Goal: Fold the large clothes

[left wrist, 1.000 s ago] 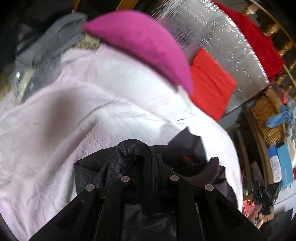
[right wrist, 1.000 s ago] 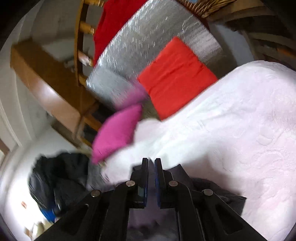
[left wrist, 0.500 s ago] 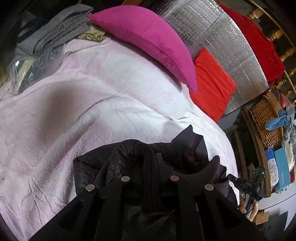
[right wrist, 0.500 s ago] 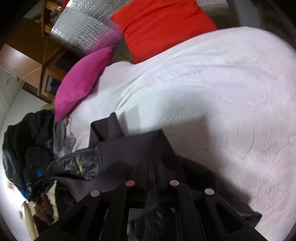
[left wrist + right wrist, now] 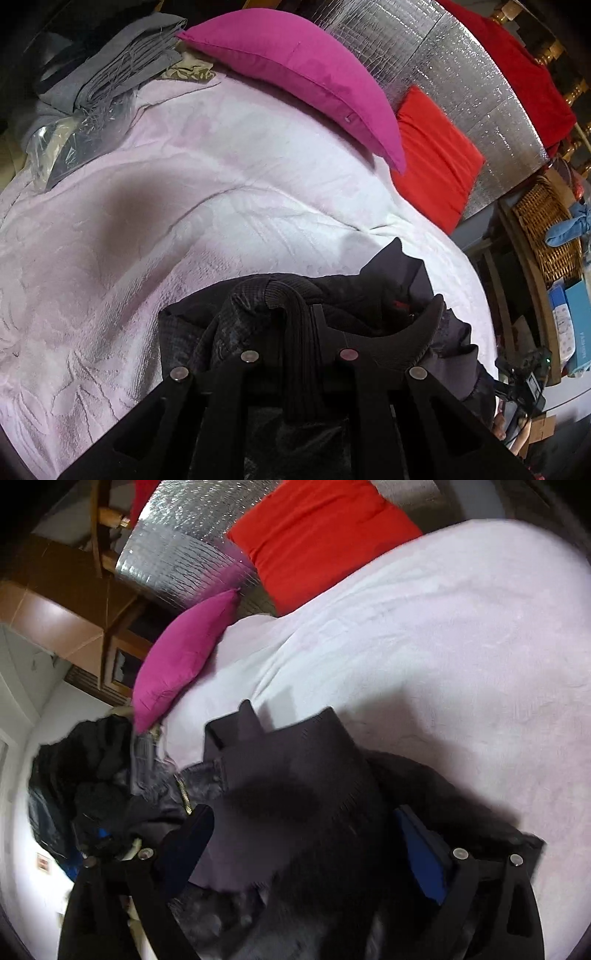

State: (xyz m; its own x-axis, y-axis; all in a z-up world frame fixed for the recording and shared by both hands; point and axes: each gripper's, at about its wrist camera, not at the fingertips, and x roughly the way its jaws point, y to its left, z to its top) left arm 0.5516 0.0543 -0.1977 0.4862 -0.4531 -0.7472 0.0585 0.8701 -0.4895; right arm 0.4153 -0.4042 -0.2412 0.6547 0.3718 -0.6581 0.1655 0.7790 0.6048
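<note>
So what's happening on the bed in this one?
A person with a gripper in each hand is laying a dark jacket out on a bed with a pale pink bedspread. The left gripper is shut on the jacket's ribbed hem. The right gripper has just been opening; its jaws stand wide with the fabric lying loose between them. No fold shows yet.

Right gripper [image 5: 306, 834]: jaws just opened wide; pads off the cloth
Dark jacket [image 5: 295, 775]: near, on pale bedspread [image 5: 443, 646]
Cushions: magenta cushion [image 5: 177, 657] far left; red cushion [image 5: 317, 535] far
</note>
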